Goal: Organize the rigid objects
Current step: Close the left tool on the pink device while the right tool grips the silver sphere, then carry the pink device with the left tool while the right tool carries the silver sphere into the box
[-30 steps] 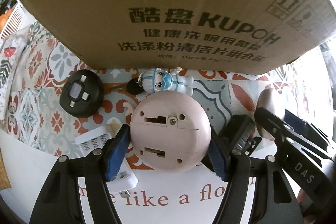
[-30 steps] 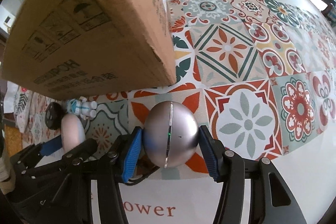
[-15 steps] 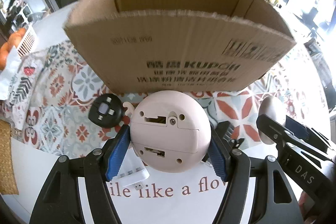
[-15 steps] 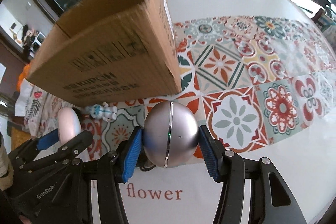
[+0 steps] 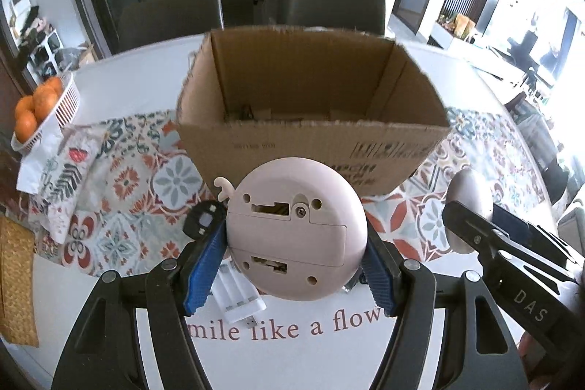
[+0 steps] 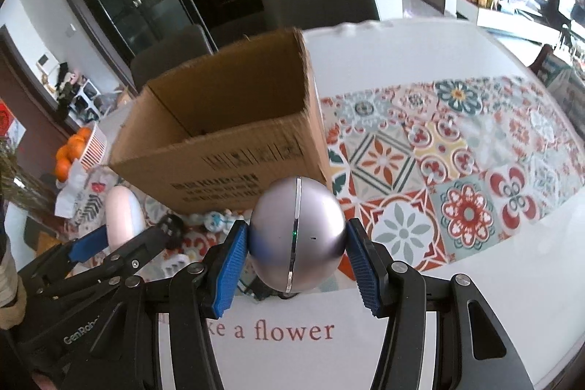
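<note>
Left gripper (image 5: 297,256) clamped on round pale-pink plastic device (image 5: 297,229), held above the table before open brown cardboard box (image 5: 310,137); right gripper (image 6: 298,267) clamped on silver metallic sphere (image 6: 298,238), beside the box's right corner, over patterned tile-print tablecloth (image 6: 457,170)

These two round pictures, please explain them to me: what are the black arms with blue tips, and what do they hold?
No robot here: a person holds a hand tool with two fingers in each hand. Each tool carries a wide-angle camera looking along its fingers, so each picture comes from one tool. The left gripper grips a pink round gadget, its underside facing the camera. The right gripper grips a silver ball. Both are raised before an open cardboard box on a patterned tablecloth. On the table lie a white battery case and a small figurine.
</note>
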